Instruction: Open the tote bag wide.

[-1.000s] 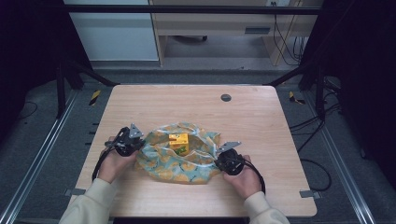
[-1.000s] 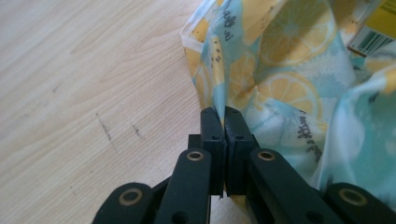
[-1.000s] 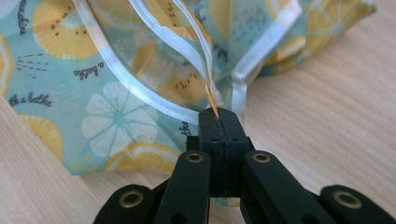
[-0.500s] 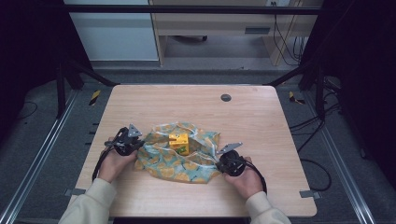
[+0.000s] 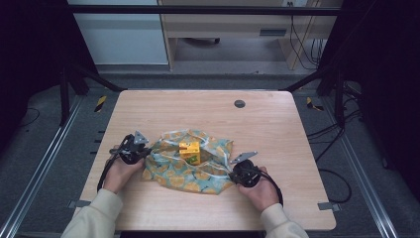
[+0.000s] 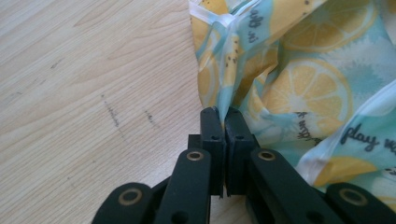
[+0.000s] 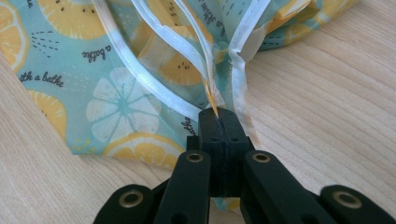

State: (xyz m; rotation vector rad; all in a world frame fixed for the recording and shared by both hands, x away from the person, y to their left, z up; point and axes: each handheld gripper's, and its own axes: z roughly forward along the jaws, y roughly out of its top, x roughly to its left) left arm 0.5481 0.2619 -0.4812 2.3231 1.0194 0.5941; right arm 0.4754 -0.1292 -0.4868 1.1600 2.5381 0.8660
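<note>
A teal plastic bag printed with lemon slices (image 5: 190,166) lies crumpled near the table's front. A small yellow box (image 5: 189,150) sits on top of it near the middle. My left gripper (image 5: 144,150) is shut on the bag's left edge; in the left gripper view the jaws pinch a fold of the bag (image 6: 280,88) at the left gripper's tips (image 6: 226,112). My right gripper (image 5: 233,171) is shut on the bag's right edge, where the right gripper's tips (image 7: 218,113) clamp the white-trimmed rim of the bag (image 7: 116,88).
The wooden table (image 5: 277,124) has a round dark grommet (image 5: 239,103) at the back. Metal frame rails run along both sides, and cables lie on the floor at the right. A cabinet and a desk stand beyond the table.
The left hand has drawn the bag's left edge slightly outward to the left, and the bag lies flatter and wider. The right hand has stayed in place.
</note>
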